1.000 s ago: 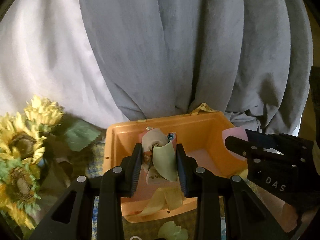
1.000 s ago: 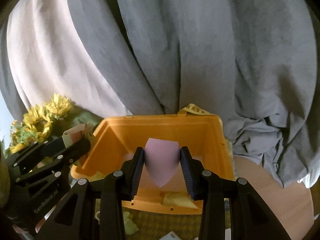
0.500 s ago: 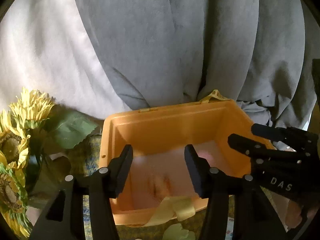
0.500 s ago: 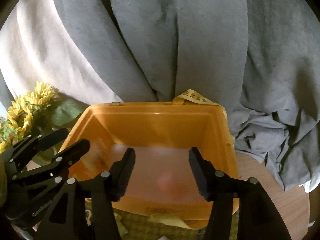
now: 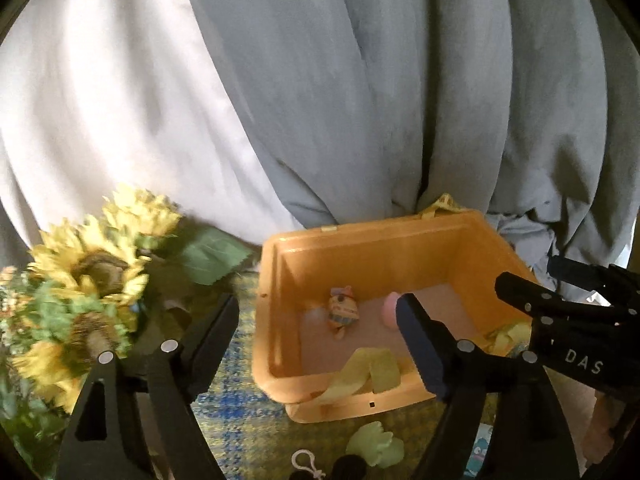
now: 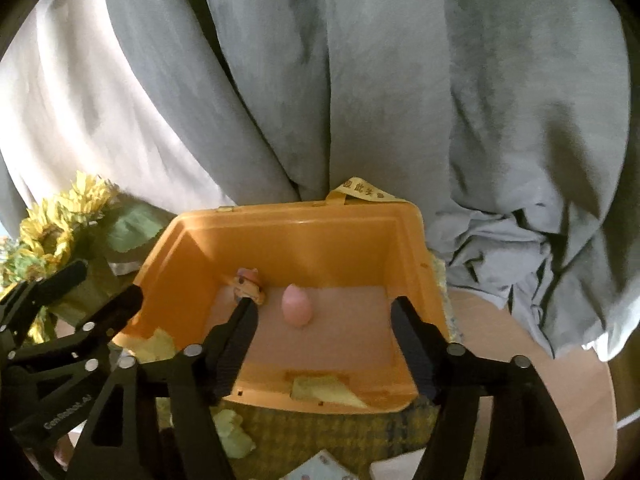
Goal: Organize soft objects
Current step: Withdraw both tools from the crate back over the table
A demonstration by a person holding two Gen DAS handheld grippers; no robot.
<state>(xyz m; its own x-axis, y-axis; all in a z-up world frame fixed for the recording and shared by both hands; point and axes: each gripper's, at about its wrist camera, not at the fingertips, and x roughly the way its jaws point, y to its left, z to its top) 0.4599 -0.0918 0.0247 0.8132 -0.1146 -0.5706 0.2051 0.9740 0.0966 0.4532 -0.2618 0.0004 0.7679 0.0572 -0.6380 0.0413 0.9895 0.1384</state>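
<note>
Soft toys lie on the floor of the orange bin point(image 6: 404, 240): a pink egg-shaped one point(image 6: 297, 305) near the middle and a small striped figure point(image 5: 342, 311) just beside it. My left fingers point(image 5: 316, 336) and right fingers point(image 6: 323, 340) are both spread wide, holding nothing, above the bin's near rim.

Pink egg toy point(image 6: 297, 306), striped toy point(image 6: 249, 286) inside bin point(image 6: 304, 240)

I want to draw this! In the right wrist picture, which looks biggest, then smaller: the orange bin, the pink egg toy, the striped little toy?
1. orange bin, clearly the largest
2. pink egg toy
3. striped little toy, partly hidden by a finger, so it and the egg are close
</note>
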